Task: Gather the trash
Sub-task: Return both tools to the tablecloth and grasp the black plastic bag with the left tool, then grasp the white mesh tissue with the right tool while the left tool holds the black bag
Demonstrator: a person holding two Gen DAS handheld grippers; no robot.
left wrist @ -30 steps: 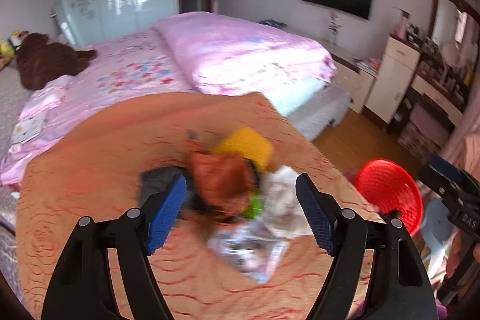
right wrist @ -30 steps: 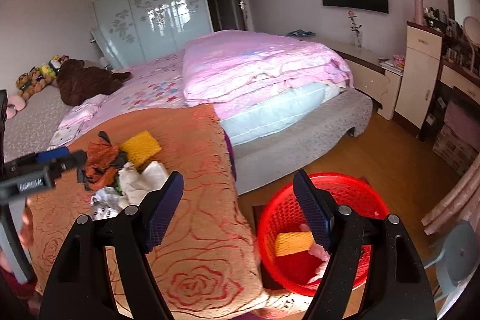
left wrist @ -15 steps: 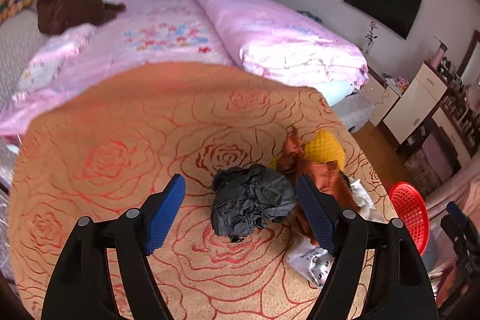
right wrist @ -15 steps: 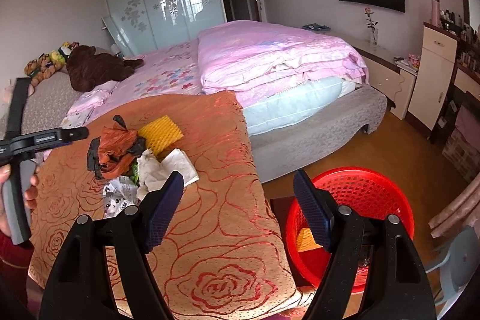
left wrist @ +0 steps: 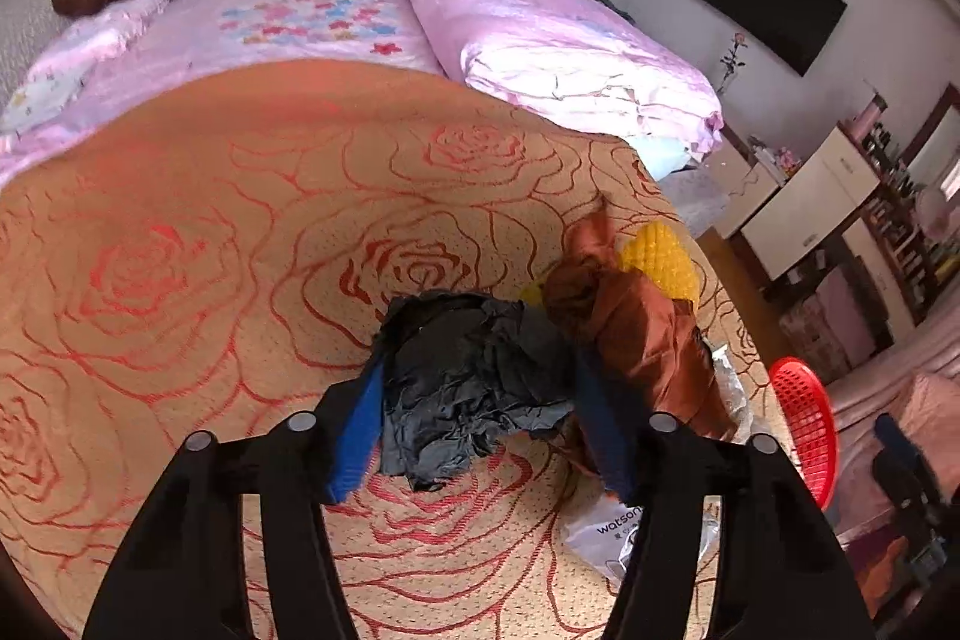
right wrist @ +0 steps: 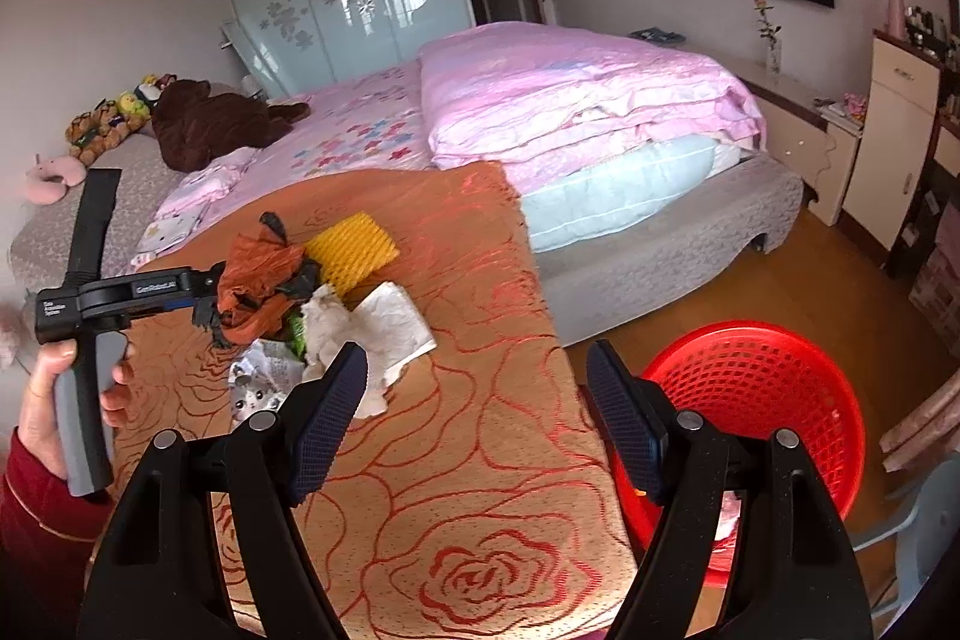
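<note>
The left claw [left wrist: 480, 424] has its blue pads against both sides of a crumpled black bag [left wrist: 468, 388] on the orange rose-patterned bedspread [left wrist: 210, 250], beside an orange bag [left wrist: 636, 334] and yellow foam netting [right wrist: 351, 253]. The right claw [right wrist: 474, 430] hangs wide and empty above the bedspread's edge, near the red basket [right wrist: 774, 388] on the floor.

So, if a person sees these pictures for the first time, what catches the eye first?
The left claw closing around a crumpled black bag in the trash pile on the orange rose-patterned blanket. Next, the bright red basket on the floor beside the bed, beyond the open right claw.
</note>
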